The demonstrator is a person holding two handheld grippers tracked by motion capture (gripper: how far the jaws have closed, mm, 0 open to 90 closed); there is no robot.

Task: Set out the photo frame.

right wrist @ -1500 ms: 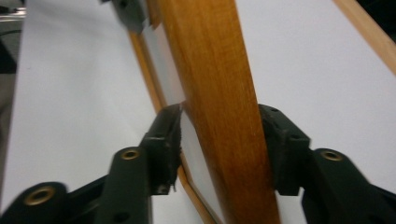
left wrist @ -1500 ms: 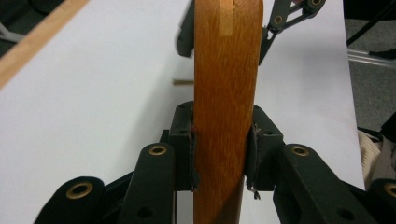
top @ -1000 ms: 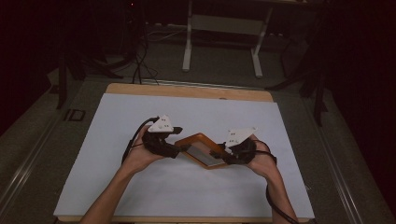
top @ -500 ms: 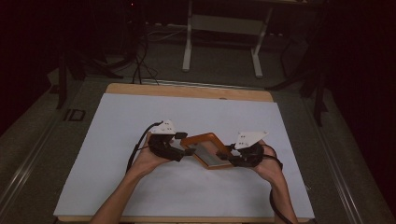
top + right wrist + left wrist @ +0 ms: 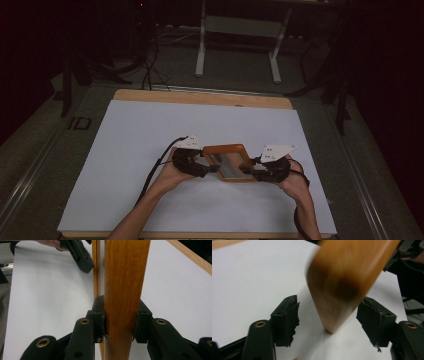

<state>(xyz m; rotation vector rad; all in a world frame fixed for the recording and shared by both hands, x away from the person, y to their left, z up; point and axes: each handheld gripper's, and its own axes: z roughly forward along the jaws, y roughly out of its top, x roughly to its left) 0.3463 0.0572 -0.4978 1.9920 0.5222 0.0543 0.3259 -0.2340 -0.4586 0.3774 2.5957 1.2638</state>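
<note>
At the near half of the white table (image 5: 125, 150), a person holds a wooden-framed panel (image 5: 230, 162) between two hand-held grippers, one at each short side. What the frame encloses, mirror or glass, cannot be told for certain, though a reflecting strip shows beside the wood in the right gripper view.

The work appears to be in mid-course: the panel seems to be up off the sheet, or resting on it by one corner only, and its final place is not evident, so setting it down and letting go look like the steps left.

On the near right, the right gripper (image 5: 120, 322) is clamped on the frame's edge (image 5: 123, 290), both black jaws pressed flat against the orange wood with no gap visible. On the near left, the left gripper (image 5: 328, 320) stands wide open: its torn pads (image 5: 289, 320) sit well apart on either side of a blurred corner of the frame (image 5: 337, 292), neither touching it. The blur suggests that the panel or the hand is moving.

From above, the left gripper (image 5: 192, 162) and right gripper (image 5: 267, 170) flank the panel, cables trailing toward the near edge. Farther off lie the table's bare wooden rim (image 5: 200, 97) and a metal stand (image 5: 240, 30) on the dark floor.
</note>
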